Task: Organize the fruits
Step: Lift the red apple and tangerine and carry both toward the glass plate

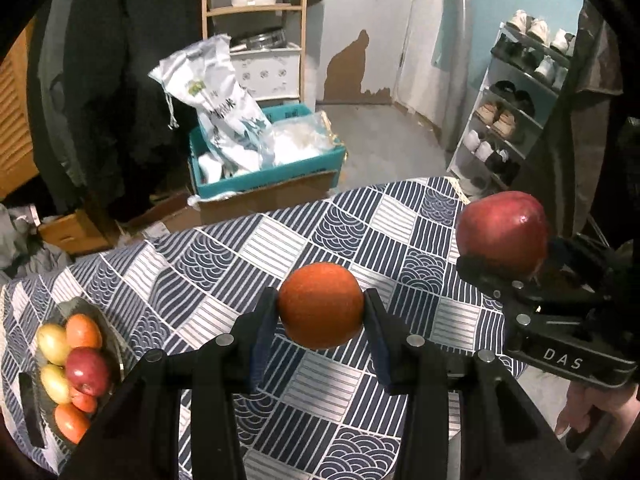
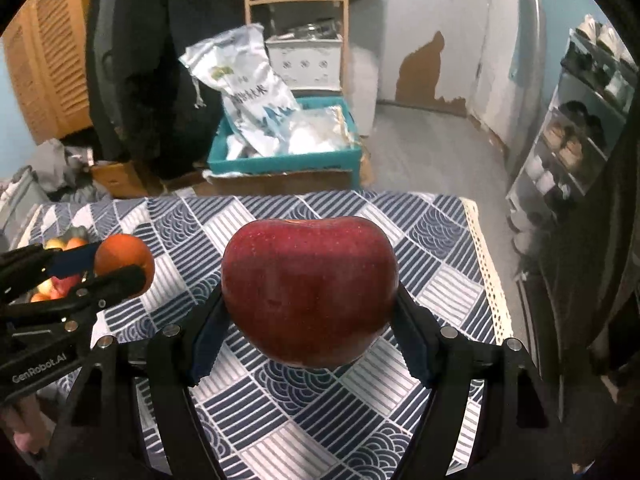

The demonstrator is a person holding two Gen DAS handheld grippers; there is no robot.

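My left gripper (image 1: pixel 320 312) clamps the orange (image 1: pixel 321 305), my right gripper (image 2: pixel 310 300) clamps the red apple (image 2: pixel 310 290), both held above the patterned tablecloth (image 1: pixel 240 248). The fruit tray (image 1: pixel 80 308) lies left of the orange, so my left hand is nearer.
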